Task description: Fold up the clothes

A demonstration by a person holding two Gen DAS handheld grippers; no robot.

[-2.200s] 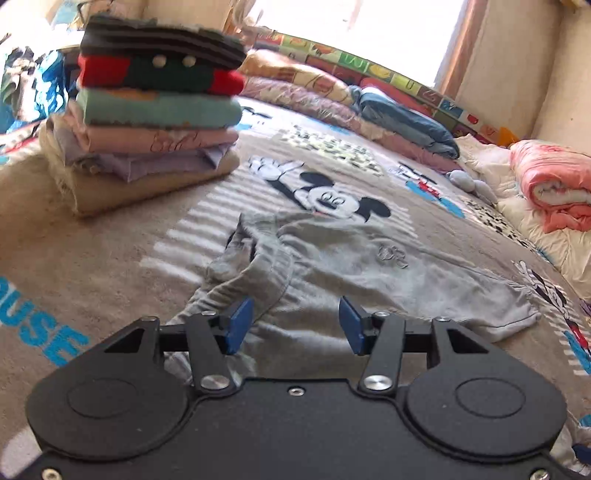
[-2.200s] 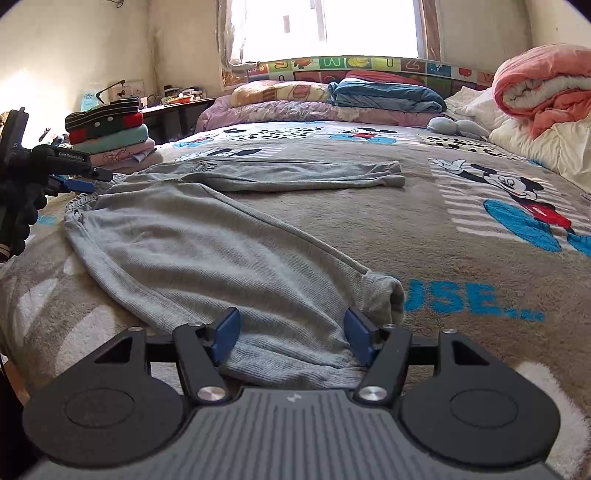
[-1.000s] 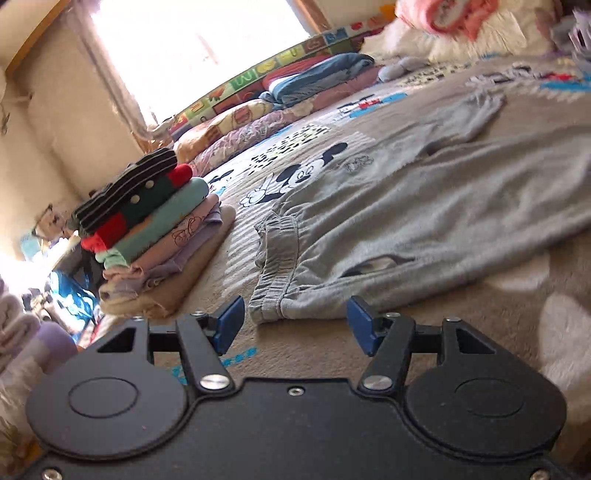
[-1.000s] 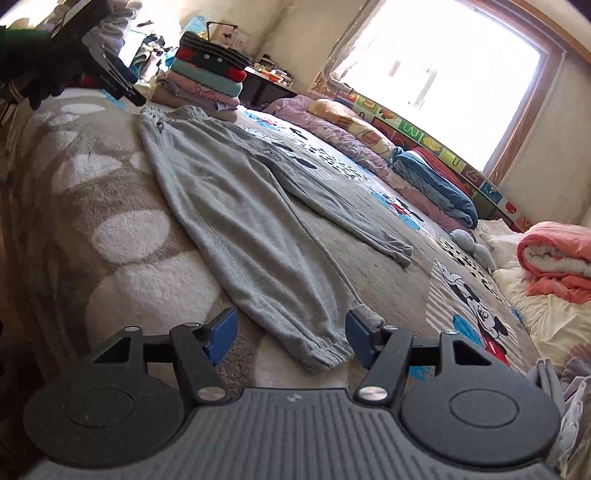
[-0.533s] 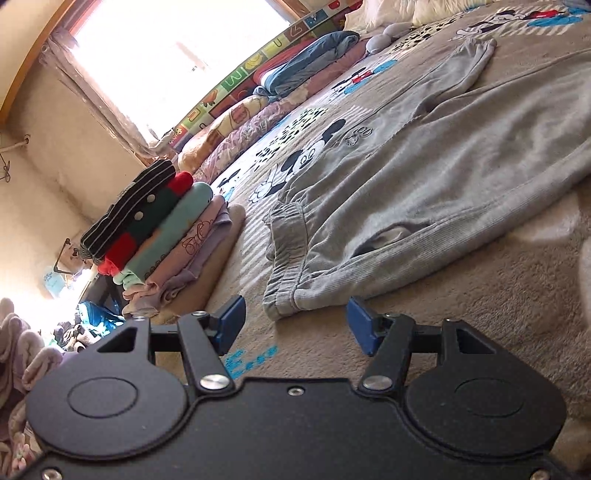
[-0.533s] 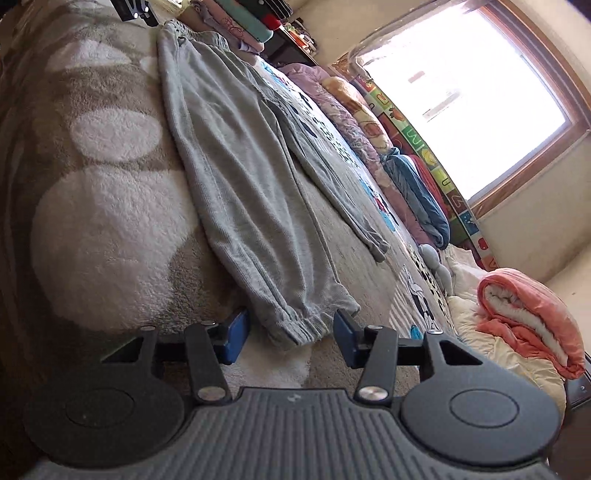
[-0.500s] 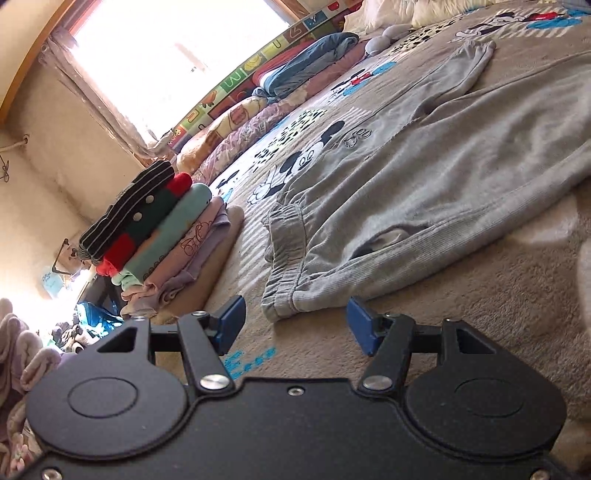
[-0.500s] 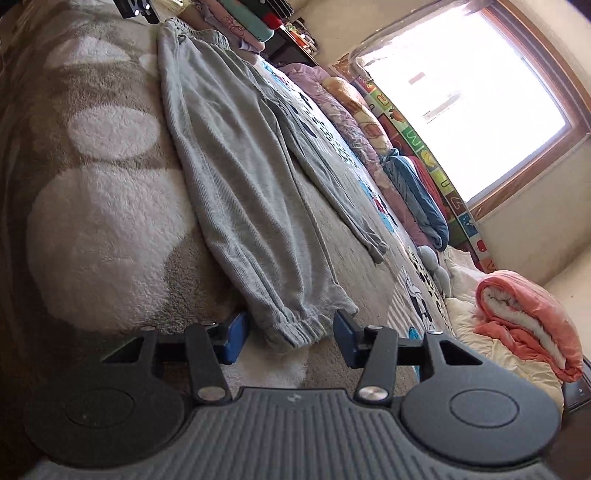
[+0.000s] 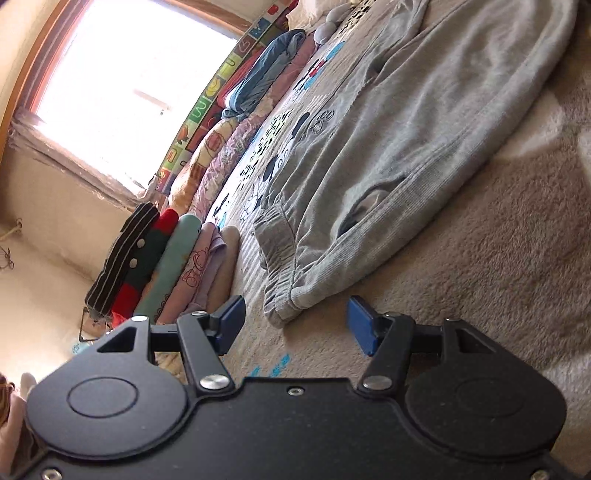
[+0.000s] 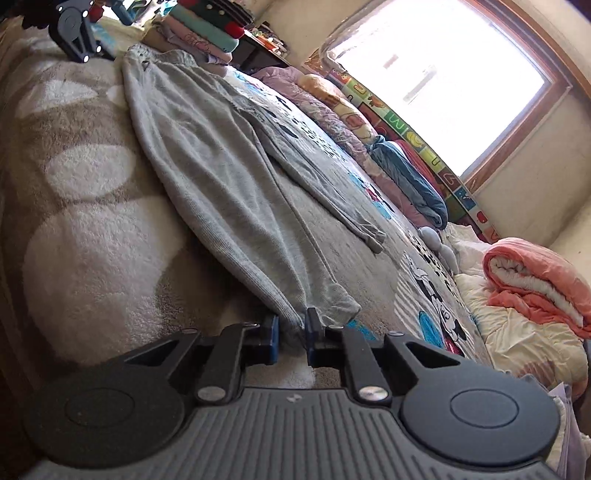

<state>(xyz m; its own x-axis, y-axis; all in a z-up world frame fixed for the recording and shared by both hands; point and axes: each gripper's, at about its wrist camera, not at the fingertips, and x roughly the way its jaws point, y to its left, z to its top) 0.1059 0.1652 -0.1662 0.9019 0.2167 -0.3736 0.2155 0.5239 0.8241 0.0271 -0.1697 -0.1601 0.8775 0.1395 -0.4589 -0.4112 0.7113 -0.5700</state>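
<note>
My right tool (image 10: 291, 334) is closing its jaws on the near leg cuff of the grey trousers (image 10: 221, 177); the blue pads (image 10: 274, 336) stand close together with the cuff's edge between them and appear to pinch it, though the contact itself is partly hidden behind the fingers. My left tool (image 9: 295, 325) has its jaws well apart and holds nothing; the trousers' (image 9: 406, 155) waistband corner lies just beyond its fingertips, between them but untouched.

The trousers lie flat and lengthwise on the bed (image 10: 92, 236), waistband at the left end, cuffs at the right, the far leg angled away from the near one. In the right wrist view my left tool (image 10: 75, 27) shows only as a dark shape at the upper left, cut off by the frame edge.

The bed carries a beige plush blanket with white patches and cartoon mouse prints. A stack of folded clothes (image 9: 159, 258) stands just beyond the waistband, its far side hidden. Rolled quilts (image 10: 406, 173) line the far edge below a bright, overexposed window (image 10: 443, 74); nothing outside can be made out. A pink rolled blanket (image 10: 535, 277) lies at the far right.
</note>
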